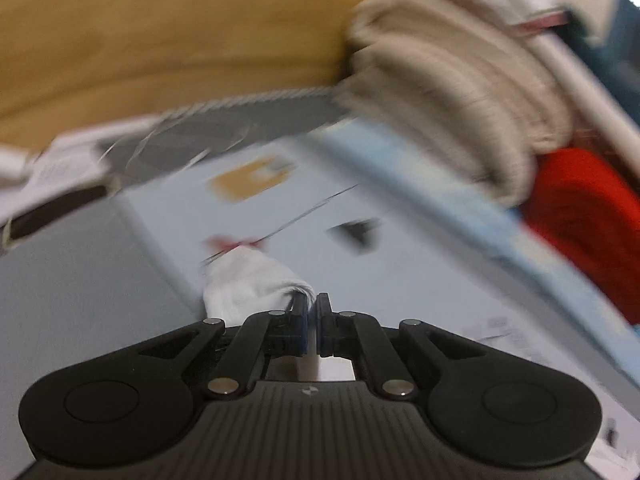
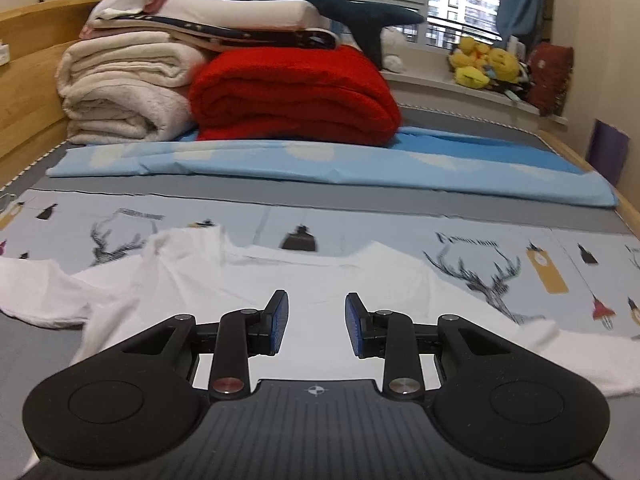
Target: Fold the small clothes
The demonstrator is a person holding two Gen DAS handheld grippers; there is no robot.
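Left wrist view: strongly blurred and tilted; left hand-held gripper (image 1: pixel 312 303) points forward and low over the bed sheet (image 1: pixel 80 280); jaws nearly together, clamped on a bunched fold of white garment (image 1: pixel 248 288); the cloth sits at the fingertips and trails off ahead and to the left; cream blanket (image 1: pixel 440 92) and red blanket (image 1: pixel 584 216) up at the right, wooden bed frame (image 1: pixel 160 32) behind.

Right wrist view: sharp and level; right hand-held gripper (image 2: pixel 316 312) held low, pointing along the bed; jaws spread apart, nothing between them; white garment (image 2: pixel 280 276) lies spread on the patterned sheet (image 2: pixel 520 264) directly under and ahead of the fingers (image 2: pixel 280 312), reaching out to both sides, wrinkled at the left; folded blue sheet (image 2: pixel 320 160) beyond; red blanket (image 2: pixel 296 92) and cream blanket (image 2: pixel 120 92) stacked at the far end.
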